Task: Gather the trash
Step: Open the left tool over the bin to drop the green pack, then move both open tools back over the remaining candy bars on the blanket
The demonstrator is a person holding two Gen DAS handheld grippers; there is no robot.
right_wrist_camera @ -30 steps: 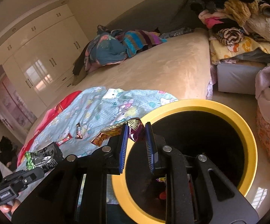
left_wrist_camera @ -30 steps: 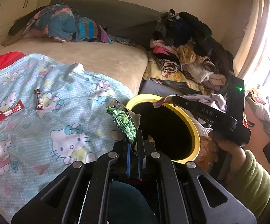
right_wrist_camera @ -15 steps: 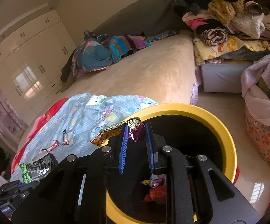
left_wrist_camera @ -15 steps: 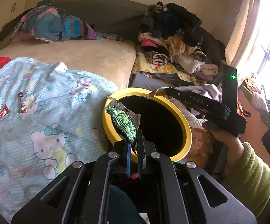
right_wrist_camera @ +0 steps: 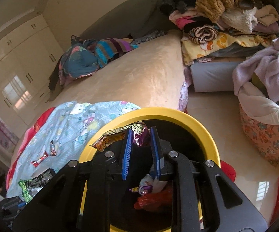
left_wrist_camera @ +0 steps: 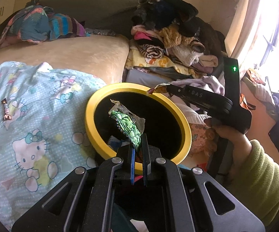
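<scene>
Where the view begins, the left gripper (left_wrist_camera: pixel 138 150) pinches a green snack wrapper (left_wrist_camera: pixel 128 124) over the mouth of the yellow-rimmed bin (left_wrist_camera: pixel 93 106); the right gripper (right_wrist_camera: pixel 140 142) is clamped on a crumpled purple-and-gold wrapper (right_wrist_camera: pixel 139 137) above the same bin, which already holds trash (red and purple scraps). Beyond, on the Hello Kitty blanket (left_wrist_camera: pixel 33 104), lie a brown bar wrapper (left_wrist_camera: pixel 6 109) and a red wrapper (right_wrist_camera: pixel 40 159) — farther back, a clothes pile (left_wrist_camera: pixel 174 38).

Both wrist views closely overlook the bin (left_wrist_camera: pixel 93 104).
</scene>
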